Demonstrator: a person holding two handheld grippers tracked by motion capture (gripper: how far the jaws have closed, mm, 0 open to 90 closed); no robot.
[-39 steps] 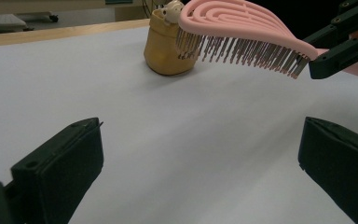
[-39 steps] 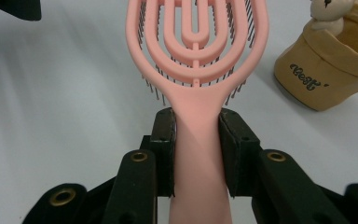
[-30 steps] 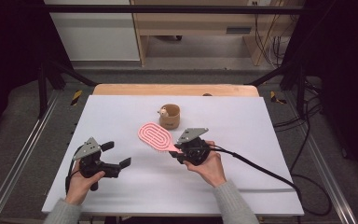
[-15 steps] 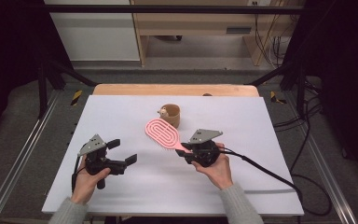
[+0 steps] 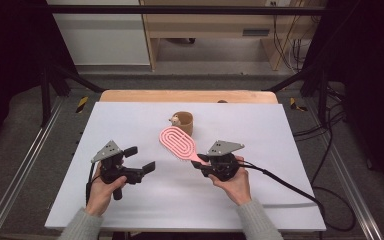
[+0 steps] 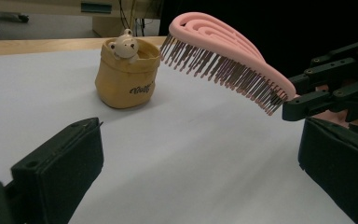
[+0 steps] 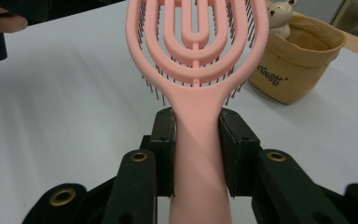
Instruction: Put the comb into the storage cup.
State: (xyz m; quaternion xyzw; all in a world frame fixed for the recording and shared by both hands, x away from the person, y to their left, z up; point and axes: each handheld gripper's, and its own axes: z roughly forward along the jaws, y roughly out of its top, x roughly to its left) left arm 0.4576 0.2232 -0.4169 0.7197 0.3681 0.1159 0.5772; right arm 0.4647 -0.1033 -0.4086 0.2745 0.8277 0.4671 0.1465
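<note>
Vs a second ago: right gripper has shifted right and slightly toward the person, taking the pink hairbrush with it. Brush head now sits just in front of the tan cup, angled up-left from the jaws. Left gripper has moved right and a bit up the desk, closer to the brush. Cup unchanged.

Jaws: right pair pinching the brush handle, pads flat on both sides. Left pair spread wide, nothing between them. Brush is held off the desk, bristles pointing down, clear of the surface, well seen in the left gripper view.

Hard to read: handle end is cut off at the bottom of the right gripper view. Brush head top is cropped there too. Cup partly behind the brush head; the small bear figure on its rim is tiny in the high view. Lettering on the cup is unreadable.
</note>
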